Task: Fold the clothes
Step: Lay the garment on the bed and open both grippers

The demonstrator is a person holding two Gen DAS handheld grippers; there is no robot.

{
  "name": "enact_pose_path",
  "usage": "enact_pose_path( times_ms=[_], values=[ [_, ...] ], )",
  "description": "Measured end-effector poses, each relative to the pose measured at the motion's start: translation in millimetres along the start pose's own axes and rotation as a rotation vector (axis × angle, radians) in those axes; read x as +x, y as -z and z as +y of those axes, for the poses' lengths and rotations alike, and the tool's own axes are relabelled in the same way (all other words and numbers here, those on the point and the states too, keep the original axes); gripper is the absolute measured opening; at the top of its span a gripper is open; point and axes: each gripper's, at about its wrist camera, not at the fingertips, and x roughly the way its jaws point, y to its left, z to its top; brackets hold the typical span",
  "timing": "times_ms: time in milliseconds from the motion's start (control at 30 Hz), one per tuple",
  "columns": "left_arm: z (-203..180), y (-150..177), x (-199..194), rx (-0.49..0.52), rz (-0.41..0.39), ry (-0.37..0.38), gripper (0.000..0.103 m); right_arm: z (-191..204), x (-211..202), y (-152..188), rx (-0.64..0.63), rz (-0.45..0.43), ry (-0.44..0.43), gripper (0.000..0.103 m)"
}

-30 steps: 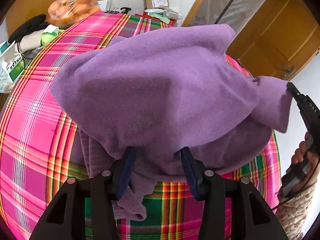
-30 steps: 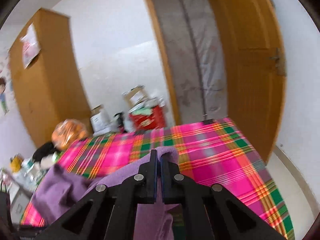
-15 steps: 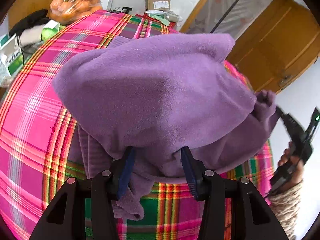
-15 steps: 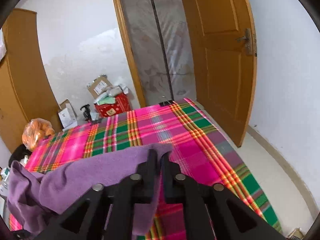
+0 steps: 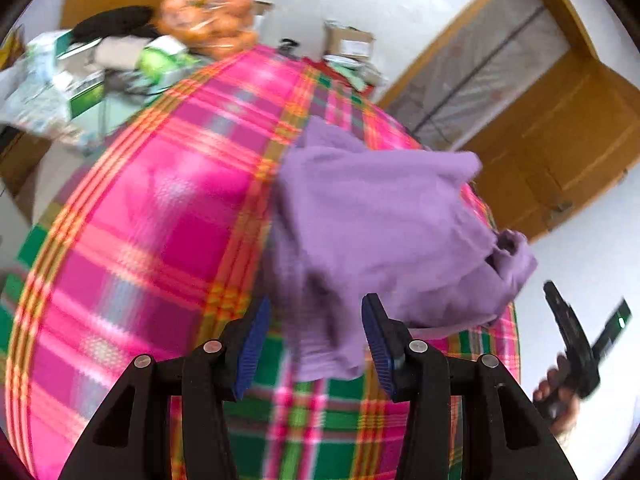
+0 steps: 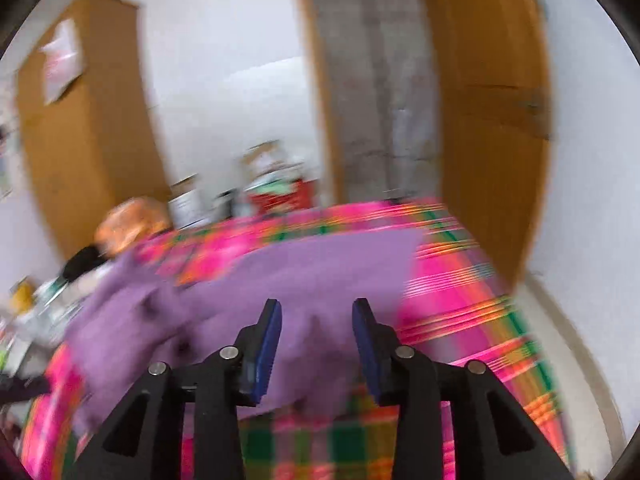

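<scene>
On the pink, green and orange plaid tablecloth, toward its right edge as my left wrist camera sees it, lies the purple fleece garment — bunched, with a loose flap hanging over the near edge between my left gripper fingers. That gripper's jaws stand wide apart, blue pads on either side of the flap; I cannot tell whether a pad touches the cloth. Both views are motion-blurred.

My right gripper also gapes wide, nothing pinched, the garment spread on the cloth just ahead of and under its tips. From the left camera I see the same tool as a black device off the right edge of the table, clear of the garment, gripped by a hand low at the frame's right.

Far-left corner of the table — a clear bag of orange fruit, white-and-green boxes, something black. Brown cardboard boxes sit beyond the far edge by the white wall. A wooden door stands open at right.
</scene>
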Motion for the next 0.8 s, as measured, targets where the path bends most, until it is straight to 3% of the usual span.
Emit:
enact_pose_path(
  times_ms=[133,333,600,800],
  values=[
    [24,9,-3,-0.042,0.032,-0.004,0.05,70,5,27,-0.154,0.088,-0.197,0.038],
    [48,15,5,-0.118,0.103,0.056,0.05,156,25,71,-0.363,0.19,-0.349,0.038],
    [41,11,25,-0.122,0.152,0.099,0.05,177,48,86,-0.414,0.272,-0.337,0.044],
    [37,10,43,-0.152,0.201,0.134,0.051,186,59,95,-0.486,0.286,-0.299,0.044]
  ],
)
